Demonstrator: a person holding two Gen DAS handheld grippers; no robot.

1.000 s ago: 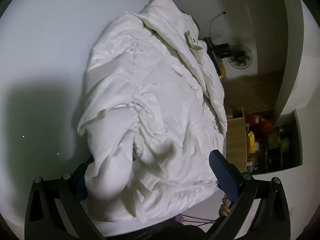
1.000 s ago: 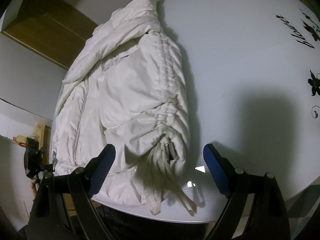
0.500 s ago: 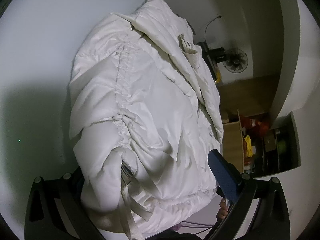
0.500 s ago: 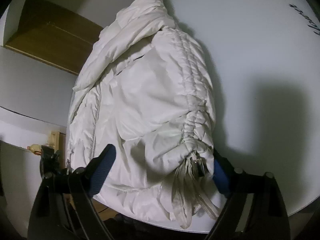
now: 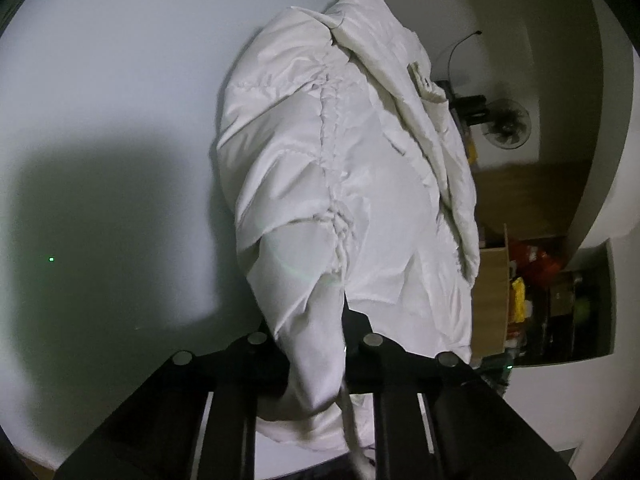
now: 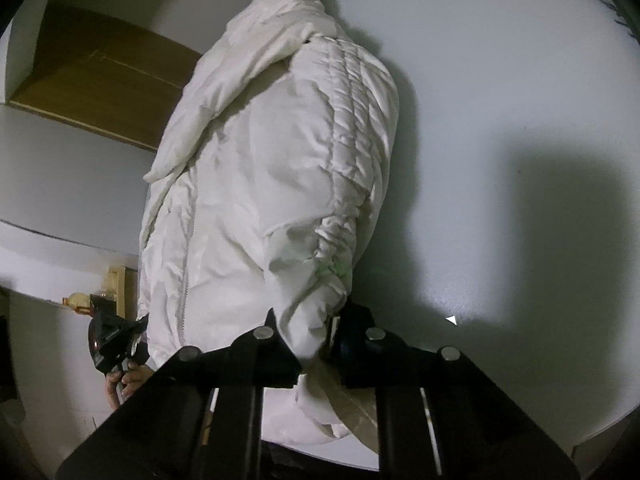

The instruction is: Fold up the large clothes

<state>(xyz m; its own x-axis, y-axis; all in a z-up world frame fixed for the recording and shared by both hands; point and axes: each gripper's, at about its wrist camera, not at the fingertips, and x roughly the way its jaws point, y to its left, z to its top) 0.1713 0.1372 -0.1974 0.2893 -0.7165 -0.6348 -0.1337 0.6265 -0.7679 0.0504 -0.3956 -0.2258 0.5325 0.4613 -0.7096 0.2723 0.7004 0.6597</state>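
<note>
A white puffer jacket (image 5: 340, 168) lies on a round white table (image 5: 100, 80), collar at the far end, hem at the near edge. It also shows in the right wrist view (image 6: 272, 184). My left gripper (image 5: 314, 332) is shut on the gathered hem corner with its drawstring on the jacket's one side. My right gripper (image 6: 316, 334) is shut on the other gathered hem corner (image 6: 320, 312), with its strap hanging below. The fingertips of both grippers are buried in the fabric.
The table edge (image 6: 520, 456) runs close in front of both grippers. A wooden shelf with boxes (image 5: 532, 300) and a fan (image 5: 506, 128) stand beyond the table's right side. A hand with a dark object (image 6: 116, 344) shows at the lower left.
Both grippers have moved forward onto the jacket's hem corners and closed on them. Before, both were open, with the hem between their blue pads.
</note>
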